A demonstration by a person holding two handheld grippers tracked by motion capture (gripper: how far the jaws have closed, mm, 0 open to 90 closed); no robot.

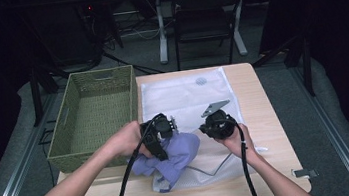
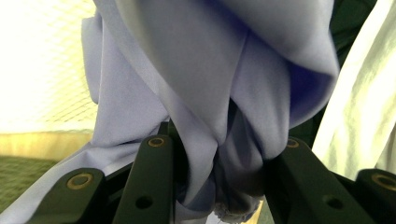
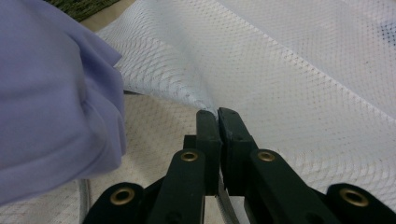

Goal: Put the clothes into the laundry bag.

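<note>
Forearms come in from the near edge of the tabletop (image 1: 252, 93), each hand holding a claw. Left claw (image 1: 159, 135) is clamped on the cloth (image 1: 174, 156), a lilac garment; in the left gripper view a thick bunch of it (image 2: 210, 116) is squeezed between the two jaws and hangs over them. Right claw (image 1: 218, 125) is pinched on the mesh bag (image 1: 187, 94); in the right gripper view its jaws stand together with a fold of white netting (image 3: 289, 74) caught at their tips, lifting that edge into a ridge.

Between the two claws, the cloth bulges toward the right claw and lies just beside the raised bag edge, over the bag's near part; whether any of it is already inside the bag cannot be told. Beyond both claws the bag spreads flat toward the far edge of the tabletop. A cord (image 1: 216, 166) curls under the right claw's hand.

Left of the left claw, close to that hand, stands the basket (image 1: 67, 141), green and woven, overhanging the tabletop's left edge. Bare wood lies to the right of the right claw and nearer than the cloth. A clip (image 1: 305, 172) sits at the near right corner, well apart from the right claw.
</note>
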